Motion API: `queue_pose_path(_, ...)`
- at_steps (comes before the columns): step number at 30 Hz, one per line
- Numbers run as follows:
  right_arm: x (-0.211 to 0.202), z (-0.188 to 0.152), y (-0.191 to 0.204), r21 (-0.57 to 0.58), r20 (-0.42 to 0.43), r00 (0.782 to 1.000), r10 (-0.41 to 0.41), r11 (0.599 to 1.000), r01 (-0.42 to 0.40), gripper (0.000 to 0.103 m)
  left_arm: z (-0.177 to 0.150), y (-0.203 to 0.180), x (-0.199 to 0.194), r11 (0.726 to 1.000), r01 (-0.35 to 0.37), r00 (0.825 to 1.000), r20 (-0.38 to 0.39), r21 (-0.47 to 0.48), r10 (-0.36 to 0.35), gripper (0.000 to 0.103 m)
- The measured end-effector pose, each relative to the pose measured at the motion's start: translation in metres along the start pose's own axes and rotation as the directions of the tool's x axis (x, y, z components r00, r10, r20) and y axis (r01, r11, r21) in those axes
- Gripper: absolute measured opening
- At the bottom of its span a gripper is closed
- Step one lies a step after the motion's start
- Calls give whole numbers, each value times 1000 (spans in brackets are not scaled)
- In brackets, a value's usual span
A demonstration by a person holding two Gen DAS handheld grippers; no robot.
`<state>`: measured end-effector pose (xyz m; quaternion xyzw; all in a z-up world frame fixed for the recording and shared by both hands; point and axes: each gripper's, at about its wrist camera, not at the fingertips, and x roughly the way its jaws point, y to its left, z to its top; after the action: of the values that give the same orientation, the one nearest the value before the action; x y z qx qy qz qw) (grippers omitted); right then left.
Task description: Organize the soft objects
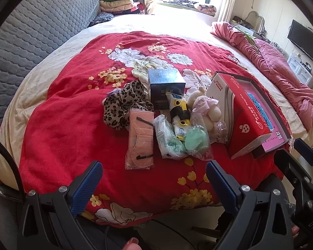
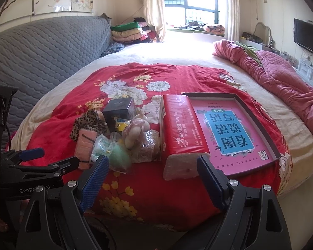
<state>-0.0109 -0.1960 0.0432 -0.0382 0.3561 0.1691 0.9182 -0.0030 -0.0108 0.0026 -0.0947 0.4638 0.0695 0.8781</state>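
Note:
A pile of small items lies on the red floral cloth point(image 1: 68, 114): a leopard-print fabric point(image 1: 123, 104), a pink eye mask in a bag point(image 1: 140, 139), a tissue pack point(image 1: 167, 139), a green sponge in a bag point(image 1: 197, 140), a cream plush toy point(image 1: 206, 106) and a dark box point(image 1: 167, 85). A red tissue pack point(image 2: 178, 129) lies beside an open box lid point(image 2: 233, 129) with a pink and blue print. My left gripper point(image 1: 154, 185) is open and empty, short of the pile. My right gripper point(image 2: 153, 182) is open and empty, in front of the red pack.
The cloth lies on a round bed point(image 1: 156, 24) with a grey quilted headboard point(image 1: 41, 27). A pink quilt point(image 2: 281, 79) is bunched at the right. Folded blankets point(image 2: 129, 32) are stacked by the window. A TV point(image 2: 308, 37) hangs at the far right.

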Motion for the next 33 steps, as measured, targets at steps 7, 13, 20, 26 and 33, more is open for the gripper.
queue_pose_path(7,0,0,0,-4,-1,1000,1,1000,-1,87,0,0,1,1000,3,1000,-3,-1,-3,100)
queue_pose_path(13,2,0,2,-8,-1,1000,11,1000,-11,87,-1,2,3,1000,13,1000,-5,-10,-13,100)
queue_pose_path(20,13,-2,12,-33,-18,999,33,999,-34,87,-1,16,8,998,39,999,-12,-47,-40,100)
queue_pose_path(26,30,-5,23,-49,-50,996,69,996,-72,87,1,42,19,993,55,998,-31,-108,-58,100)
queue_pose_path(33,50,-6,33,-71,-82,992,94,993,-100,87,2,67,41,978,93,992,-68,-185,-107,100)
